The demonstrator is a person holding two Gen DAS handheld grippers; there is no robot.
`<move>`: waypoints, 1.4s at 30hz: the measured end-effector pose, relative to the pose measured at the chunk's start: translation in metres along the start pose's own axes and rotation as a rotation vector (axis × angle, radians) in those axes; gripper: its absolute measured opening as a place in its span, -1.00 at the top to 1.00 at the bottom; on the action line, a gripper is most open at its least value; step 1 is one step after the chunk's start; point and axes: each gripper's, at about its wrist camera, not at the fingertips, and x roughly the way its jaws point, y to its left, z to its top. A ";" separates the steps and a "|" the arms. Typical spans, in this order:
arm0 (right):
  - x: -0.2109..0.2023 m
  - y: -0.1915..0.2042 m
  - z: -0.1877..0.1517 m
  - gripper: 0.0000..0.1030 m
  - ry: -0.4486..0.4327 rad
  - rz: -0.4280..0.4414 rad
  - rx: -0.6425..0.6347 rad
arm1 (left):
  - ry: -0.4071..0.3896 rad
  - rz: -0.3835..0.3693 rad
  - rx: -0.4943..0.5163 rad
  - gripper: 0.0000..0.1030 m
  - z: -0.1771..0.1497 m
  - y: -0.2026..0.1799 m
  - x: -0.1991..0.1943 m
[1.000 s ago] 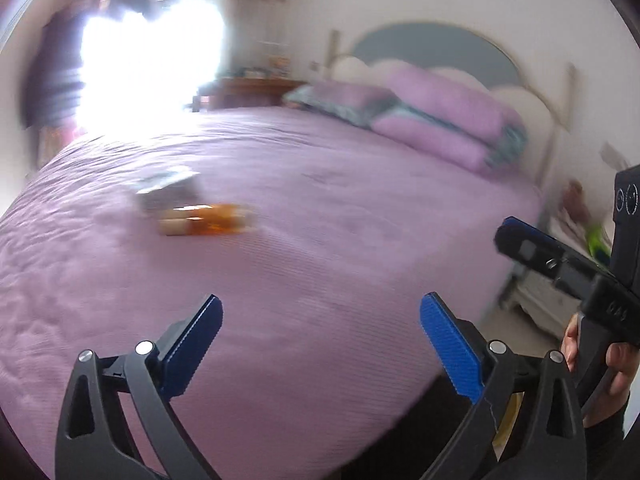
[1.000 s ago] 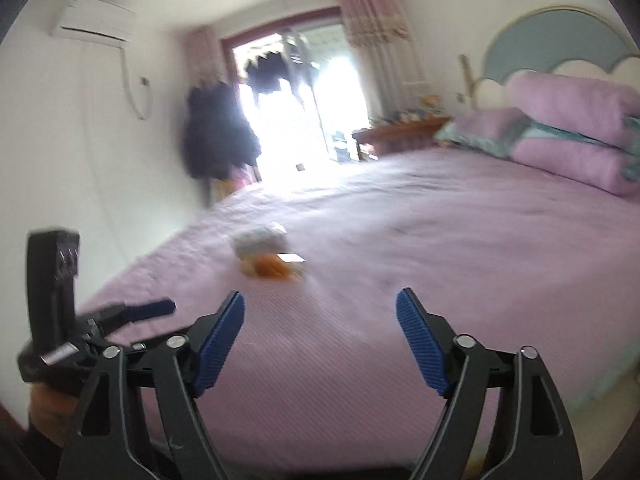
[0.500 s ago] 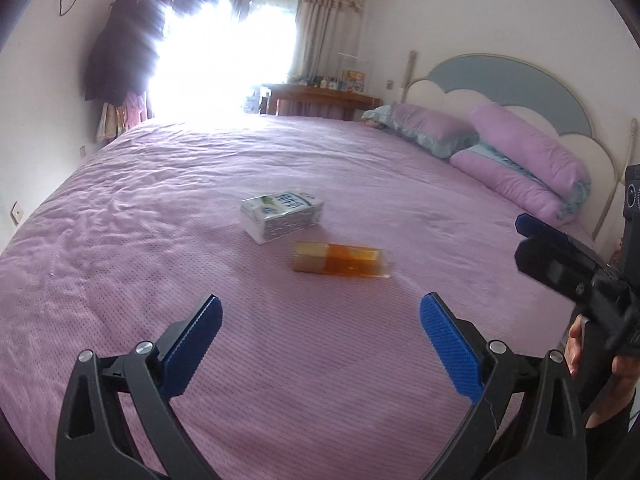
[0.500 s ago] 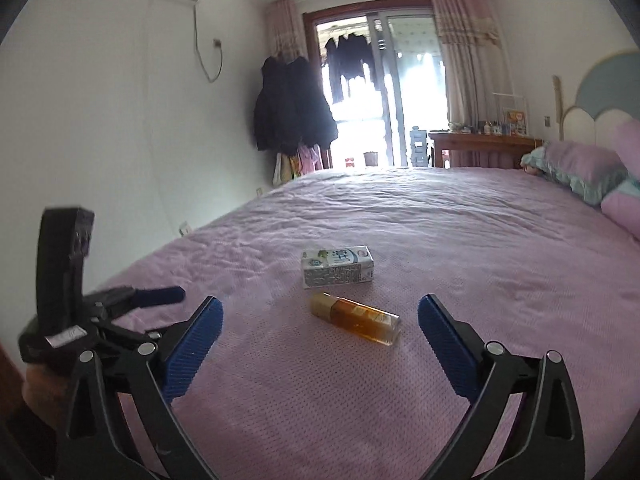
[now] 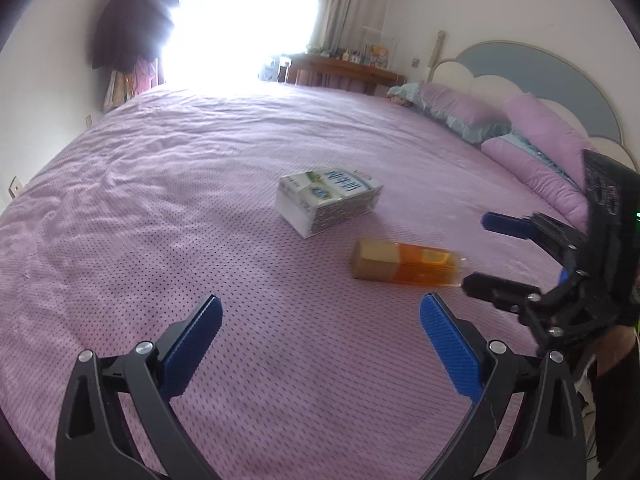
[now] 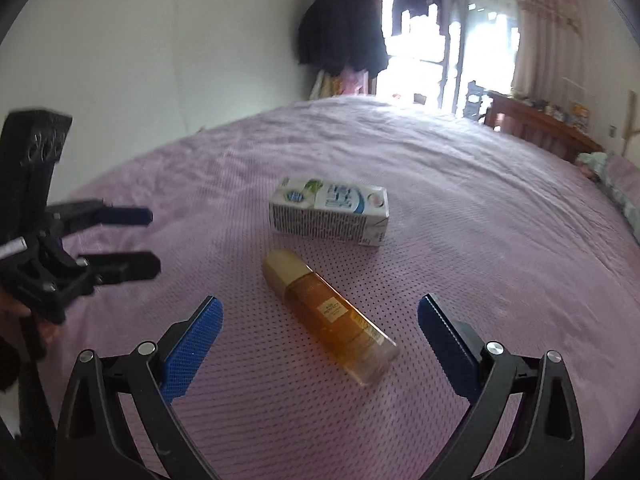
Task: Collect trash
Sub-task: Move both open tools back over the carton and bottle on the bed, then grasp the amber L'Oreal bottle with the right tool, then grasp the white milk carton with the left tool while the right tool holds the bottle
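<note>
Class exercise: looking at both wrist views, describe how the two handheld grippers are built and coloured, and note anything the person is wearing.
The left gripper and the right gripper match: black plastic linkage arms with silver rivets, tipped with flat blue ribbed pads. Each has a black block body; a green light glows beside the right one. A dark sleeve shows.

Glare whites out the window (image 5: 236, 20); the carton's (image 6: 330, 210) print is unreadable.

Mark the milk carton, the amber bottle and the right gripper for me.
milk carton (image 6: 330, 210), right wrist view, on its printed side face.
amber bottle (image 6: 336, 320), right wrist view, on the label at mid-body.
right gripper (image 6: 320, 320), right wrist view, midway between its open fingers, over the bottle.
</note>
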 end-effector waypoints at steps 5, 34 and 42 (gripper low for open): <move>0.044 -0.004 0.014 -0.44 0.131 0.117 -0.136 | 0.023 0.014 0.019 -0.92 0.007 0.008 0.017; 0.003 -0.024 0.002 0.40 0.098 0.091 0.064 | 0.093 -0.148 0.327 -0.92 0.083 0.017 0.121; 0.008 -0.031 -0.001 0.40 0.102 0.088 0.099 | 0.161 -0.189 0.386 -0.18 0.092 0.007 0.154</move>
